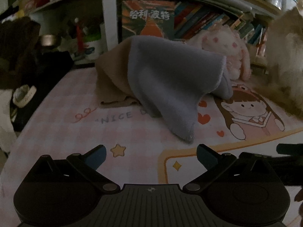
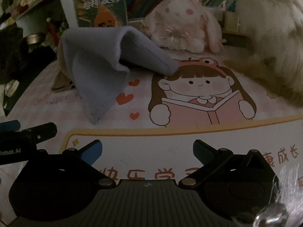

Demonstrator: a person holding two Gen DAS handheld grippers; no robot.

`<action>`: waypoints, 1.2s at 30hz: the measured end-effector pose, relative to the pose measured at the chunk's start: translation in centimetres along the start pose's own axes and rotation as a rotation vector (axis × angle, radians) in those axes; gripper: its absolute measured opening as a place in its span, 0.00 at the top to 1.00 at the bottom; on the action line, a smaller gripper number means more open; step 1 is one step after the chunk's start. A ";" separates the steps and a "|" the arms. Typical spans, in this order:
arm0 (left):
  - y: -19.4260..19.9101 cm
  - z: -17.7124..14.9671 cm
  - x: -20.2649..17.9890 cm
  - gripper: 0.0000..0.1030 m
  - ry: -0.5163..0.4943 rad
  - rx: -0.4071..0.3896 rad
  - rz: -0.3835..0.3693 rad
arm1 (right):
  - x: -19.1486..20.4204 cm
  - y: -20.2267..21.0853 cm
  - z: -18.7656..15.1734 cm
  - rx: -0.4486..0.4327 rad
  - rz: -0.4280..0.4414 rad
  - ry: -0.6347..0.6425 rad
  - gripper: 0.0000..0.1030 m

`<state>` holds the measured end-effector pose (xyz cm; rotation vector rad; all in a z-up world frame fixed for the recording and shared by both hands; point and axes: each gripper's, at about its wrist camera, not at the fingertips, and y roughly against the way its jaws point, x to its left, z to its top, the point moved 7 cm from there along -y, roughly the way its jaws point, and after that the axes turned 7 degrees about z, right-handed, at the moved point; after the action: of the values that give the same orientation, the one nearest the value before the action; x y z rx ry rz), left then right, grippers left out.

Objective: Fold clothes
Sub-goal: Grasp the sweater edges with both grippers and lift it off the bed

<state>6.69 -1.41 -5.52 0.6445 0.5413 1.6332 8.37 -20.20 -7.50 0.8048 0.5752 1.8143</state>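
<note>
Each of your wrist cameras sits low behind its own claw, facing forward across the printed mat toward the bookshelf. Both views share the blue-grey cloth ahead; your right camera sees it ahead-left, with the left gripper alongside.

Soft cloth on a smooth printed mat

The grey-blue garment looks matt and fleecy; the desk mat is smooth; the plush rabbit is fluffy.

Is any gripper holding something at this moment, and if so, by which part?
Nothing is held. The left gripper and right gripper are both open and empty, apart from the crumpled grey-blue fleece garment on the mat.
</note>
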 end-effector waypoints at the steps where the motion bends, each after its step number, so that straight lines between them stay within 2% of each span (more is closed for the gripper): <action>1: -0.1 0.2 -0.4 0.01 -0.022 -0.008 0.006 | -0.4 0.1 0.1 -0.003 0.007 -0.019 0.00; 6: -0.9 1.7 -4.1 0.02 -0.170 -0.070 0.005 | -3.3 0.6 1.1 -0.033 0.040 -0.152 0.00; 10: -2.1 3.7 -7.5 0.10 -0.263 -0.137 0.026 | -5.5 1.3 1.7 -0.055 0.091 -0.282 0.00; 15: -4.7 6.7 -10.4 0.11 -0.298 -0.176 0.095 | -7.5 1.7 2.2 -0.061 0.228 -0.484 0.00; 19: -6.7 8.9 -10.8 0.13 -0.287 -0.185 0.178 | -8.2 1.7 2.2 -0.051 0.366 -0.639 0.00; 22: -7.8 9.7 -9.4 0.45 -0.259 -0.154 0.242 | -7.7 1.4 2.3 -0.040 0.467 -0.710 0.00; 23: -7.9 9.7 -8.7 0.69 -0.243 -0.141 0.246 | -7.5 1.3 2.4 -0.036 0.501 -0.732 0.00; 24: -7.9 9.6 -8.0 0.84 -0.224 -0.126 0.237 | -7.4 1.2 2.4 -0.032 0.535 -0.753 0.00; 26: -6.9 9.0 -6.6 0.88 -0.194 -0.117 0.221 | -7.0 1.0 2.6 -0.023 0.604 -0.796 0.00; 32: 0.2 7.0 -5.3 0.92 -0.243 -0.186 0.163 | -5.9 0.4 2.9 0.011 0.810 -0.926 0.00; 36: 4.1 6.3 -4.8 0.92 -0.202 -0.202 0.120 | -4.4 -1.0 2.2 0.079 0.879 -1.024 0.00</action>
<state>8.46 -6.80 1.34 0.6917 0.1905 1.6860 11.76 -23.85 -7.88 2.0598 -0.4619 1.7647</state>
